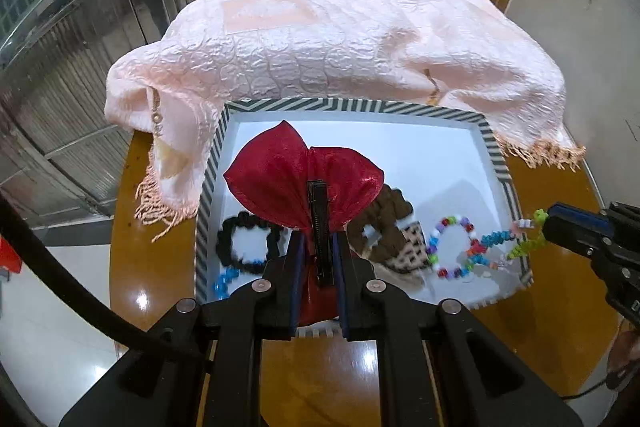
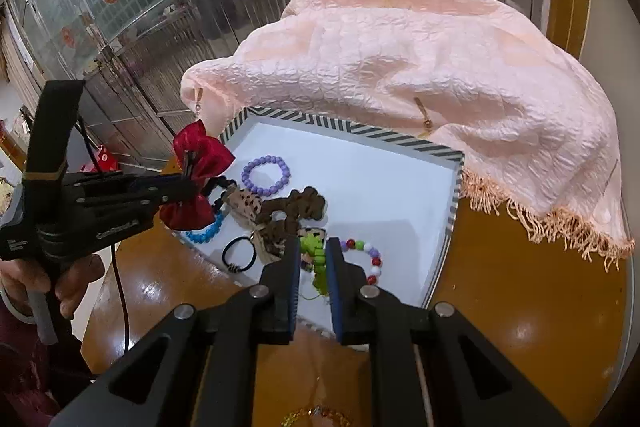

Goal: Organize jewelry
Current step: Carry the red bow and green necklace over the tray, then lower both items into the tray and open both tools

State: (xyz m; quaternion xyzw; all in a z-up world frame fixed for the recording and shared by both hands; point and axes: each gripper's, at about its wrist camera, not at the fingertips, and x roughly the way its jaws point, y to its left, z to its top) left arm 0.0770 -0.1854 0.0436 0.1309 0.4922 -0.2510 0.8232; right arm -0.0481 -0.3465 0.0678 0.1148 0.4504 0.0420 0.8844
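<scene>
My left gripper (image 1: pixel 319 247) is shut on the black clip of a red satin bow (image 1: pixel 304 183), held above the near left part of the striped-rim white tray (image 1: pixel 360 107). In the right wrist view that left gripper (image 2: pixel 180 187) and bow (image 2: pixel 202 155) hang over the tray's left corner. My right gripper (image 2: pixel 313 255) is shut on a green beaded chain (image 2: pixel 316 255); the left wrist view shows this gripper (image 1: pixel 546 223) at the tray's right edge with a green and blue beaded strand (image 1: pixel 504 243) trailing from it. A multicoloured bead bracelet (image 1: pixel 456 247) lies in the tray.
A pink fringed shawl (image 1: pixel 340 35) with gold earrings pinned on covers the far half of the round wooden table (image 2: pixel 520 307). The tray also holds a black scrunchie (image 1: pixel 244 243), brown scrunchie (image 2: pixel 296 211), purple bracelet (image 2: pixel 266 175), blue bracelet (image 2: pixel 206 233) and black hair tie (image 2: pixel 239 255). A hand (image 2: pixel 76 283) grips the left tool.
</scene>
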